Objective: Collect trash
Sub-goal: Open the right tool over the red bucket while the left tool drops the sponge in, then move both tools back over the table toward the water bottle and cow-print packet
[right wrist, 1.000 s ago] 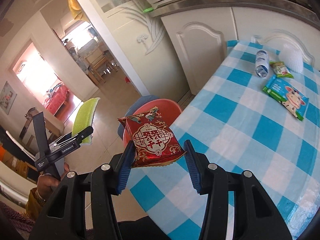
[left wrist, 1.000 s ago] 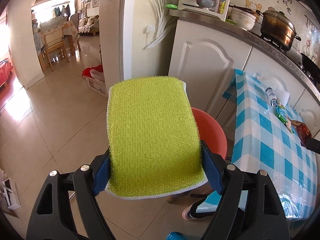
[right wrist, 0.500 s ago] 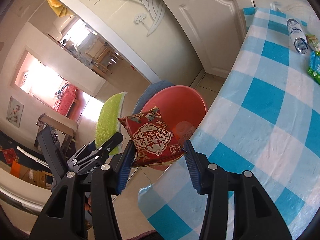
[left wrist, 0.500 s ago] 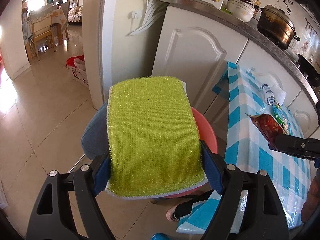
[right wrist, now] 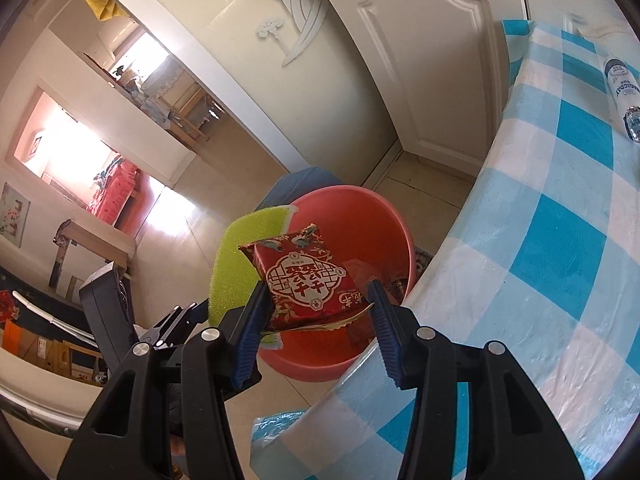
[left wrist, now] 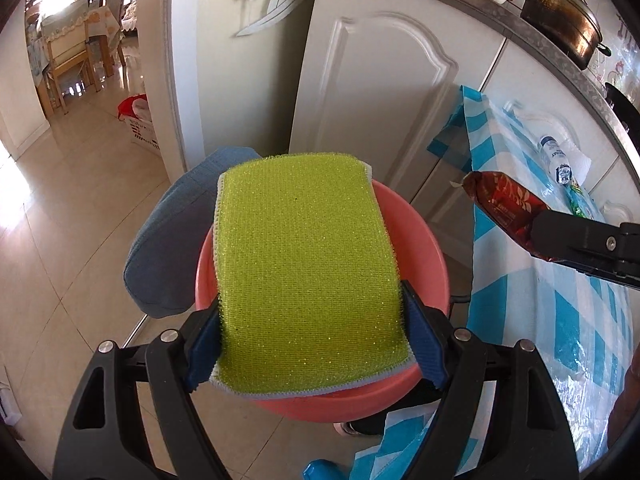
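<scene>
The yellow-green scouring pad [left wrist: 308, 272] fills the middle of the left wrist view and hides most of the red plastic basin [left wrist: 420, 248] behind it; only the basin's rim and lower wall show. The left gripper [left wrist: 312, 320] holds this pad by its two side edges, its blue pads pressed against them.

In the right wrist view the basin's inside is half covered by the red snack packet [right wrist: 308, 276], and what lies at the bottom is hard to make out. The right gripper [right wrist: 316, 304] holds that packet at its lower corners, jaws at a middling width, above the basin's near rim. The pad's edge and the black frame of the left gripper show to the left of the packet.

A blue-grey round thing [left wrist: 168, 240] sits against the basin's far left side; whether it is a stool or a cushion cannot be told.

One table with a blue-and-white checked tablecloth [right wrist: 560, 240] stands beside the basin, its edge just over the basin's right side. Near its far edge lies one clear plastic bottle [right wrist: 622, 88], cut off by the frame. A green wrapper [left wrist: 578, 200] lies beyond the bottle, mostly hidden behind the right gripper. On the counter stands one dark lidded pot [left wrist: 560, 20].
</scene>
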The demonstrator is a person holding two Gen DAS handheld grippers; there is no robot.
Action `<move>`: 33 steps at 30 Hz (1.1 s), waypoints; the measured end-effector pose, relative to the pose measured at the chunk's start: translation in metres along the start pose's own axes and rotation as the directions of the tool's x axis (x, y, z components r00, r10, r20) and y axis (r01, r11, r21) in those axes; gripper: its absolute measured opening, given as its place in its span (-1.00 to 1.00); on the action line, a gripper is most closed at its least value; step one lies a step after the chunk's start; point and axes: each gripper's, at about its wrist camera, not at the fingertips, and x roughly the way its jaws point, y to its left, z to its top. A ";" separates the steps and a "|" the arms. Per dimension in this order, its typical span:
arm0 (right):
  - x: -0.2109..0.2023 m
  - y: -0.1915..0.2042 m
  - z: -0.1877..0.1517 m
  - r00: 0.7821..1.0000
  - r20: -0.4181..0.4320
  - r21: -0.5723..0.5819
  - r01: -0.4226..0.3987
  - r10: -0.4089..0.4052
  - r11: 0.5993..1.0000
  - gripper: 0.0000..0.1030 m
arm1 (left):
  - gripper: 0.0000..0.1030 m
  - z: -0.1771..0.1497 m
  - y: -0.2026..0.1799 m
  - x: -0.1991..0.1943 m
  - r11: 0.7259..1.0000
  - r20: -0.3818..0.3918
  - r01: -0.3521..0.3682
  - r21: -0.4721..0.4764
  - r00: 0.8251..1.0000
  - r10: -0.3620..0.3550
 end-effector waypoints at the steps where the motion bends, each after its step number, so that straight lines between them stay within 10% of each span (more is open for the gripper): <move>1: 0.001 -0.001 0.000 1.000 -0.003 0.001 0.003 -0.003 1.000 0.01 | 0.55 0.000 -0.002 0.003 1.000 -0.005 -0.006 0.004 1.000 0.006; 33: -0.057 0.001 -0.016 0.964 0.238 -0.139 0.151 -0.115 0.979 0.57 | 0.84 -0.006 0.015 0.006 0.998 0.006 -0.057 -0.017 0.998 0.057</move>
